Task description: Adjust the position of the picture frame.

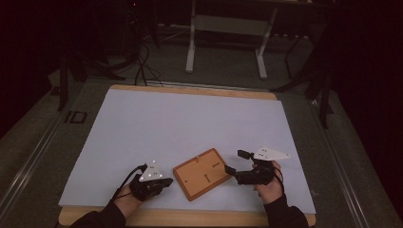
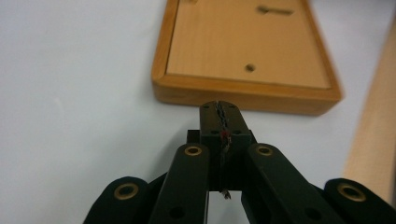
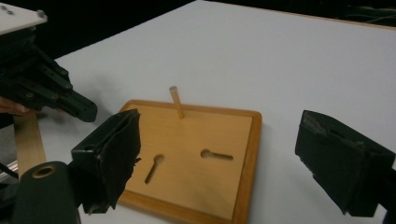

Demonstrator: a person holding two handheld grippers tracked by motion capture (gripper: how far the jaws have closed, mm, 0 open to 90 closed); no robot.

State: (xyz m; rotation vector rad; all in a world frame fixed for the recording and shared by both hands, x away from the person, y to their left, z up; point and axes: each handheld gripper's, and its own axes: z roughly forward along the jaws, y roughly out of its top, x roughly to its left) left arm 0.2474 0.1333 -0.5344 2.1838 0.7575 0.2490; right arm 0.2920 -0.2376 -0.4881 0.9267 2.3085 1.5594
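One wooden board (image 1: 203,173), one peg (image 3: 176,102); left hand-held gripper (image 2: 220,111) closed, right hand-held gripper (image 3: 219,163) open.

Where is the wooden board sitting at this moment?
In the high view the wooden board lies flat on the white table sheet near the front edge, between the left gripper and the right gripper.
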